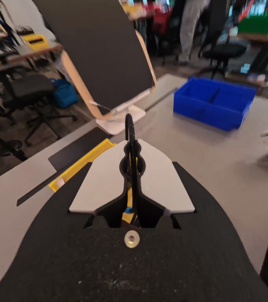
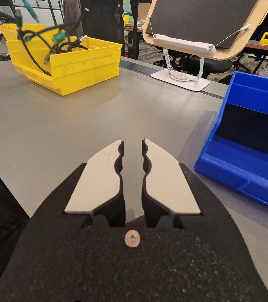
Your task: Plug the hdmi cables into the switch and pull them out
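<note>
While our left gripper point(image 1: 132, 143) pinches a black cable point(image 1: 130, 130) over the yellow bin point(image 1: 87, 158) | our right gripper point(image 2: 133, 143) hangs narrowly parted above bare table point(image 2: 64, 122), beside the blue bin point(image 2: 244, 163).

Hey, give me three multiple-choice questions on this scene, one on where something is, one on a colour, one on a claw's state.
1. Where do the spare black cables lie?
A. yellow plastic bin
B. blue plastic bin
C. bare table

2. What colour is the bin nearest the right claw?
A. red
B. blue
C. green

3. What is the left claw doing?
A. open, empty
B. shut on a black speckled cable
C. holding a bin

Answers:
A, the cables sit in the yellow plastic bin.
B, the blue plastic bin is beside the right claw.
B, the left claw pinches the black speckled cable.
</note>
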Motion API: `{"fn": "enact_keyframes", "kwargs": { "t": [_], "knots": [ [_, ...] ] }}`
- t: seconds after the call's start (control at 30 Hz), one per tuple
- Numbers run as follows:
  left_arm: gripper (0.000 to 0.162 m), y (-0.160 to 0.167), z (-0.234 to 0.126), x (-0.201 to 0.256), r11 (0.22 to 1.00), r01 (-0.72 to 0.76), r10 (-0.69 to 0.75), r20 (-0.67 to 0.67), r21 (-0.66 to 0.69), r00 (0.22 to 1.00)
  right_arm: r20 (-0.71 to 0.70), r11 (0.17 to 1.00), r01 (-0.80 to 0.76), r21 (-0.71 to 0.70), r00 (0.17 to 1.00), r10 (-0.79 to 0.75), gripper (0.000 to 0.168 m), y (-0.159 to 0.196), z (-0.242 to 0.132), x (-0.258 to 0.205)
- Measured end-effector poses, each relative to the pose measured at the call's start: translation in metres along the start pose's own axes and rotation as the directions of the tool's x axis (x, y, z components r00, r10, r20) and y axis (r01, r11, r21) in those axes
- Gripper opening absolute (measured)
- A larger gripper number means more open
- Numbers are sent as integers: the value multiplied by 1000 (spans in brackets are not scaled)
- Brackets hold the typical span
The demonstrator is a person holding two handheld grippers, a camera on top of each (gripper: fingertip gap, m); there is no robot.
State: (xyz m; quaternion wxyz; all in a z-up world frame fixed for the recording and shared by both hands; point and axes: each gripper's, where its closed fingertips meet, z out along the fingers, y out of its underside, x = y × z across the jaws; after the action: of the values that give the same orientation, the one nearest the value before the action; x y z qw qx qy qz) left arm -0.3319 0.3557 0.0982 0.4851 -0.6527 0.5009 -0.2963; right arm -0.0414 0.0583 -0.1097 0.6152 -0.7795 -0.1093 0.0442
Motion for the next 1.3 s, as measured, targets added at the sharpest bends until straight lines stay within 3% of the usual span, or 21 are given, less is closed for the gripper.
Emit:
{"fn": "enact_keyframes", "kwargs": {
  "t": [0.07, 0.13, 0.43, 0.47, 0.57, 0.67, 0.77, 0.9, 0.97, 1.07, 1.17, 1.23, 1.3],
  "knots": [
    [5, -4, 7, 6, 999, -46, 46, -1, -19, 999, 2, 1000, 4, -1, 1000, -4, 20, 0, 1, -1],
    [6, -34, 1, 4, 997, -45, 45, 11, 62, 999, 5, 1000, 2, -2, 1000, -2, 20, 0, 2, -1],
    [5, -115, 4, -28, 976, -140, 99, 229, 169, 968, 13, 1000, 2, 3, 1000, -2, 20, -1, 3, -3],
    [5, -119, 10, -27, 974, -142, 101, 223, 175, 970, 16, 1000, -3, 4, 1000, 3, 20, -1, 3, -3],
    [5, -103, 38, -27, 977, -213, 203, 231, 17, 951, 12, 1000, 3, 6, 1000, -3, 20, -1, 2, -3],
    [5, -117, 43, -23, 986, -116, 93, 187, 118, 978, 7, 1000, 1, 10, 1000, -1, 20, -2, 0, -2],
    [5, -149, 43, 9, 961, -115, 89, 113, 250, 990, 6, 1000, -8, 14, 1000, 8, 20, -3, 0, 0],
    [5, -168, 64, 110, 945, -172, 206, -98, 280, 974, 7, 1000, -4, 14, 1000, 4, 20, -3, 0, -1],
    [5, -151, 83, 169, 924, -295, 336, -152, 242, 930, -1, 1000, 1, 22, 1000, -1, 20, -5, -1, 0],
    [4, -96, 121, 246, 830, -531, 554, -146, 170, 819, -41, 997, 9, 79, 999, -5, 19, -16, -9, 6],
    [0, -39, 149, 285, 600, -795, 796, 33, 89, 604, -121, 985, 3, 171, 992, 18, 19, -31, -25, 25],
    [0, -6, 152, 316, 442, -893, 891, 74, 82, 448, -150, 978, -24, 206, 987, 56, 18, -35, -35, 37],
    [0, 19, 153, 329, 418, -907, 906, 48, 47, 420, -174, 974, -60, 218, 980, 100, 17, -34, -43, 49]
  ]
}}
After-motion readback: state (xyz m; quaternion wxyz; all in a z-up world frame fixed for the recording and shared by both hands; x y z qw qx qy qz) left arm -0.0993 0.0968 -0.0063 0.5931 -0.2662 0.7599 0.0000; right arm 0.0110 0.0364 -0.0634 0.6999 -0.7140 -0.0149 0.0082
